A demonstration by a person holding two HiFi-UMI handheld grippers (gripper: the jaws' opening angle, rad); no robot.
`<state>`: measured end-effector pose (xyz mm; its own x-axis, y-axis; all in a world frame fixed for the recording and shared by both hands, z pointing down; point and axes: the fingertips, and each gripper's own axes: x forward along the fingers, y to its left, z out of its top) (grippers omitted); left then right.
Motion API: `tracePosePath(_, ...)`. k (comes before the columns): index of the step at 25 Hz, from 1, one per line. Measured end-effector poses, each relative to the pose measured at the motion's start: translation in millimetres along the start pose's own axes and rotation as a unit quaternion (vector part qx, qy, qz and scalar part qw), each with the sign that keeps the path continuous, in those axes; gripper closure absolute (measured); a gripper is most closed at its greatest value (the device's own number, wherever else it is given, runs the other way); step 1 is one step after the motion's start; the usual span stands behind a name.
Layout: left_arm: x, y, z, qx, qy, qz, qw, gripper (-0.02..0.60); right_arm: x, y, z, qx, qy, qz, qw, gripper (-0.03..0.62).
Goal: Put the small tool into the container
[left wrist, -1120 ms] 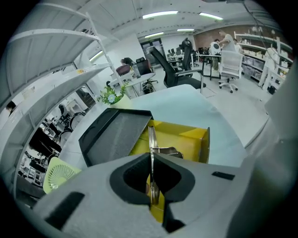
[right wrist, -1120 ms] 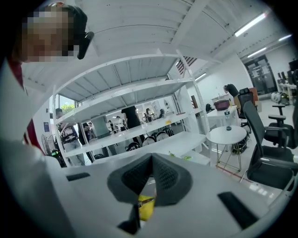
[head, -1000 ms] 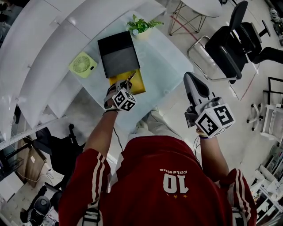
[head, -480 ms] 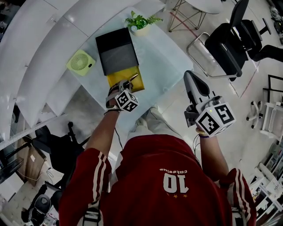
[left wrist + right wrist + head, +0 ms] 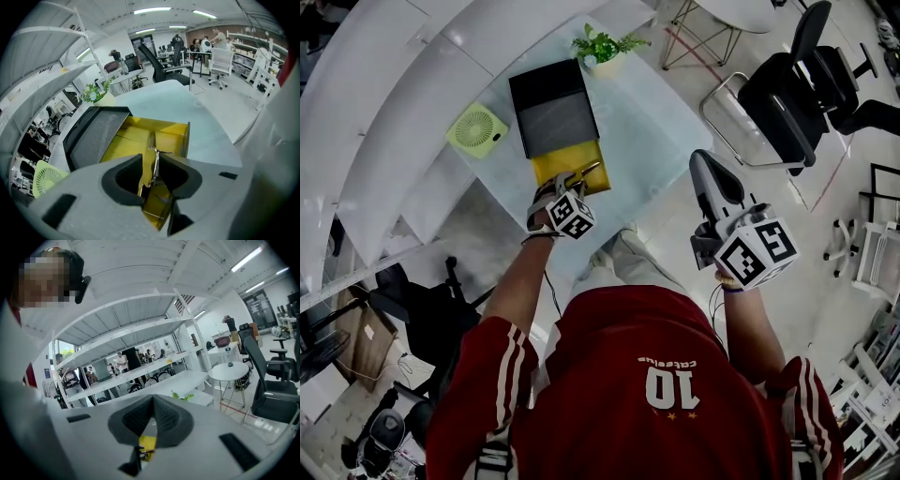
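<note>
Head view: the left gripper (image 5: 565, 187) reaches over the near end of an open yellow box (image 5: 555, 166) on a glass table (image 5: 647, 122). The small tool (image 5: 586, 171) pokes forward from its tip, above the box. A black lid (image 5: 548, 108) lies just behind the box, and the right gripper (image 5: 705, 167) hangs well apart, off the table's right edge.

Left gripper view: the left gripper (image 5: 151, 161) has its jaws opening. The thin metal small tool (image 5: 153, 157) stands upright between them, close against the right pad, with a gap on its left side. The yellow box (image 5: 171, 133) lies directly beneath.

Right gripper view: the right gripper (image 5: 152, 401) has its jaws clenched together, with nothing between the pads.
</note>
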<state>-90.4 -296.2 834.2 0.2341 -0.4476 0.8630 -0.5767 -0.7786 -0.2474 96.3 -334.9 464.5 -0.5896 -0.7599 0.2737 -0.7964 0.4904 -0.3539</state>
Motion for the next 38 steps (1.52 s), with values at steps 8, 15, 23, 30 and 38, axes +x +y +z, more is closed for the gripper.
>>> tracePosePath(8,-9.0,-7.5,-4.8,-0.009,-0.002,0.001,1.0000,0.463,-0.5,7.7,1.9,-0.003,-0.004,0.007,1.000,0.589)
tracePosePath(15,-20.1,5.8,0.7,-0.004,-0.012,0.022,0.9997,0.468,-6.9,21.1,9.6,-0.011,-0.013,0.014,1.000,0.589)
tracePosePath(23,-11.7,8.0,0.5,-0.009,-0.011,0.017,0.9998,0.468,-24.9,22.3,8.6,-0.017,-0.011,-0.003,1.000,0.589)
tracePosePath(30,-5.9,-7.4,-7.0,-0.023,-0.006,-0.001,0.9997,0.466,-30.0,22.0,7.3,-0.019,-0.009,-0.008,1.000,0.589)
tracePosePath(38,-29.0,-11.7,-10.3,-0.040,-0.023,-0.002,0.9989,0.468,-31.5,29.9,5.0,-0.019,-0.012,-0.004,1.000,0.589)
